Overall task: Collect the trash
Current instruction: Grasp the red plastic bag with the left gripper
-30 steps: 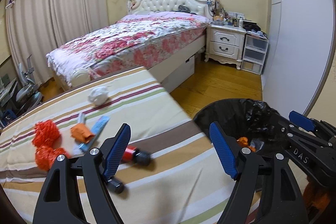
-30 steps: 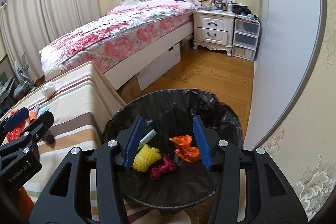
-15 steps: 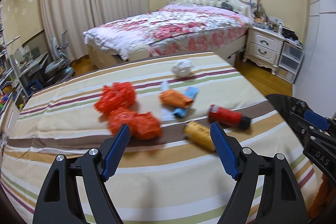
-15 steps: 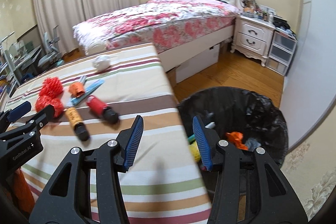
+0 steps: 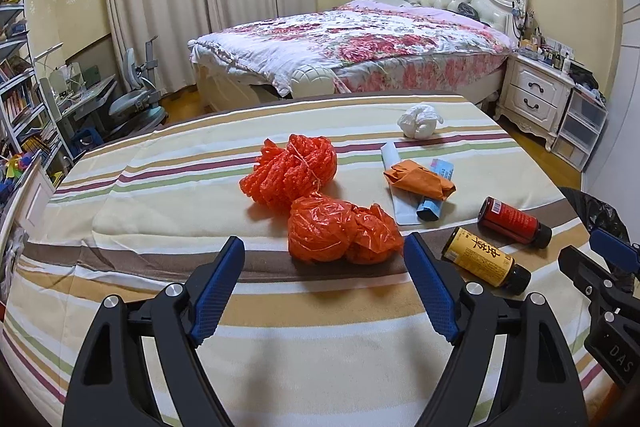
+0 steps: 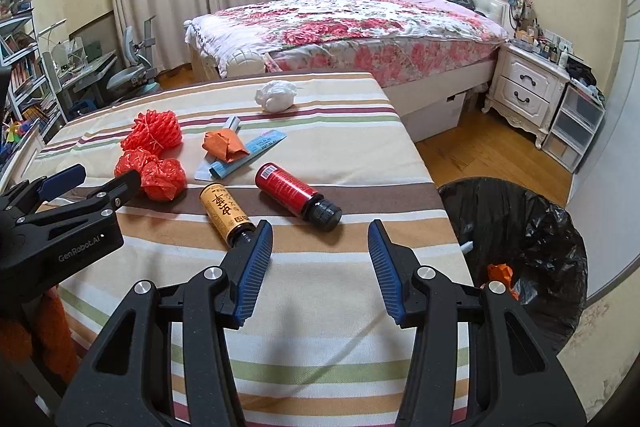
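Trash lies scattered on the striped tabletop (image 5: 160, 227). A crumpled orange plastic bag (image 5: 340, 233), glossy and knotted into two lobes, sits just ahead of the left gripper (image 5: 324, 289). An orange mesh net (image 5: 292, 173), bunched and tied, touches it at 11 o'clock. At 2 o'clock from the bag is an orange paper wad (image 5: 420, 179) resting on a blue-and-white tube (image 5: 434, 195). A white tissue ball (image 5: 418, 119) lies farther back. A yellow-labelled bottle (image 6: 226, 213) and a red bottle (image 6: 296, 195), both dark-capped, lie on their sides at 10 to 11 o'clock from the right gripper (image 6: 318, 267). A black-lined bin (image 6: 520, 247) stands off the tabletop's edge at 3 o'clock, with orange scraps inside. Left fingers (image 5: 218, 283) gape wide, having just been opening, nothing between them; right fingers (image 6: 254, 267) stand partly apart, empty.
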The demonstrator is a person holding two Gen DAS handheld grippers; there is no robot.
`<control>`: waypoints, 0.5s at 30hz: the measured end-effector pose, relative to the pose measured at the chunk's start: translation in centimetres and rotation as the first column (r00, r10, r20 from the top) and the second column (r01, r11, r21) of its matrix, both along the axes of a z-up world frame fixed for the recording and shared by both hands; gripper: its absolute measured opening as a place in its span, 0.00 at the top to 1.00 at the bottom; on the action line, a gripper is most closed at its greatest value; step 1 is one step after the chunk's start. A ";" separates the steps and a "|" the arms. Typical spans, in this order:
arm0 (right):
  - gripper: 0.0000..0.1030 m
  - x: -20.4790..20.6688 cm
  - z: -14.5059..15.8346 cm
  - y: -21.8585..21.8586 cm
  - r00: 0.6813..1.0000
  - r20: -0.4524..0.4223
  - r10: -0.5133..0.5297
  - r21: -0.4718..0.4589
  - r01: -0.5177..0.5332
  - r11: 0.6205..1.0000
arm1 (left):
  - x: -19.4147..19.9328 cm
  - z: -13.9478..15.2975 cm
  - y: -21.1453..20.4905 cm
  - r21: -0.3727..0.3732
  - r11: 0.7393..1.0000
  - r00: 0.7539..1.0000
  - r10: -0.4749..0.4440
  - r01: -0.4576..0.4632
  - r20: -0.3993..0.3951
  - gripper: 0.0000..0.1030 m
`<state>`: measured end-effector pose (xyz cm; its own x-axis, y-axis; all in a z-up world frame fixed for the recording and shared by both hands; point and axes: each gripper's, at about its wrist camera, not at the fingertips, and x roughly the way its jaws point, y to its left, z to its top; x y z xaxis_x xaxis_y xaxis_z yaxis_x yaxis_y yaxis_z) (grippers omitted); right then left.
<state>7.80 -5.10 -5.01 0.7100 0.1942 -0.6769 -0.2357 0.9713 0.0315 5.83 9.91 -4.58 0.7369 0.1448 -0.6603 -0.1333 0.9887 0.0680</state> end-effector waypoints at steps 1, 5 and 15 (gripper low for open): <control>0.52 0.2 0.0 -0.1 1.000 -0.002 -0.003 0.001 0.003 1.000 | 0.2 -0.1 -0.1 0.004 1.000 1.000 -0.002 0.002 -0.002 0.23; 0.46 1.0 0.0 -0.4 1.000 0.000 -0.014 0.004 0.014 1.000 | 1.1 -0.4 -0.3 0.011 1.000 1.000 -0.009 0.010 -0.016 0.22; 0.46 2.4 0.1 -0.7 1.000 -0.004 -0.020 0.018 0.020 1.000 | 3.3 -1.8 -0.4 0.028 0.998 0.994 -0.047 0.049 -0.095 0.21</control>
